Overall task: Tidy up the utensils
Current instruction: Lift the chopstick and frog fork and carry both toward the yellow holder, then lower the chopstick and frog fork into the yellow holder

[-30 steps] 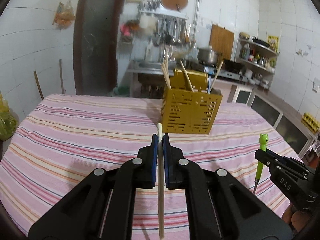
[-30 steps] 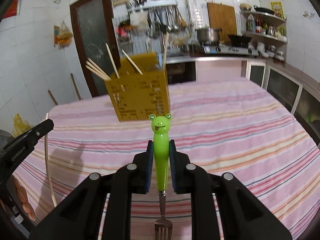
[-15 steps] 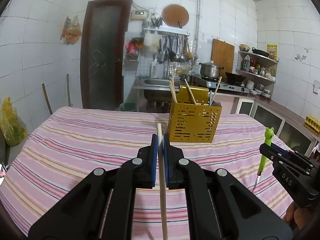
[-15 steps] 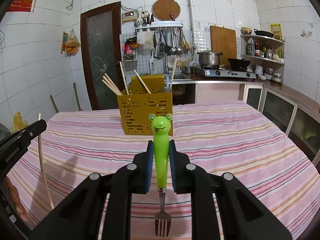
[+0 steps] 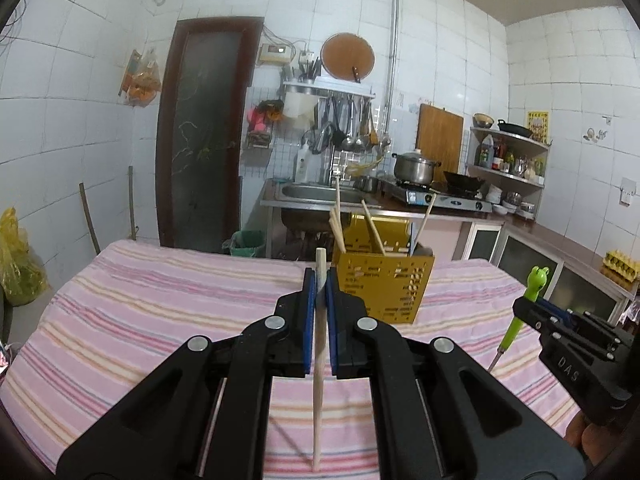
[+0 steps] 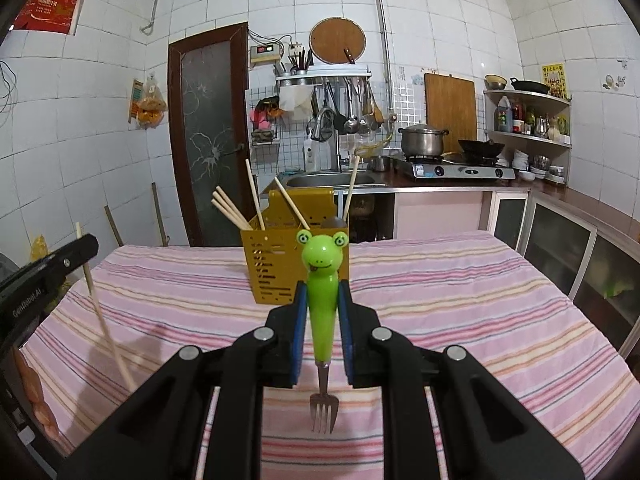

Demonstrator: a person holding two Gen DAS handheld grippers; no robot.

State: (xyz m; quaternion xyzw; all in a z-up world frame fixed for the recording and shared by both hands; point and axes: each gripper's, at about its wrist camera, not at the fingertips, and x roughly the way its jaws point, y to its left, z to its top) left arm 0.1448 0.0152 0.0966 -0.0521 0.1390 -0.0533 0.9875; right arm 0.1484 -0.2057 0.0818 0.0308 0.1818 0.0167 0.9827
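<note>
Left claw (image 5: 319,280): clamped on a wooden chopstick (image 5: 317,380), held upright above the surface.
Right claw (image 6: 322,300): gripping the frog-handled fork (image 6: 322,280), tines down.
Yellow holder (image 6: 280,268): stands on the striped surface (image 6: 460,300) ahead of both claws, chopsticks inside.

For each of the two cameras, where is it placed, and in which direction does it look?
Left wrist: sits on the left gripper, looking along its jaws, shut on a chopstick, toward the yellow holder; the right gripper shows at right.
Right wrist: sits on the right gripper, jaws shut on the frog fork, facing the same holder; the left gripper shows at left.
Shared: holder, striped tablecloth, kitchen wall.
</note>
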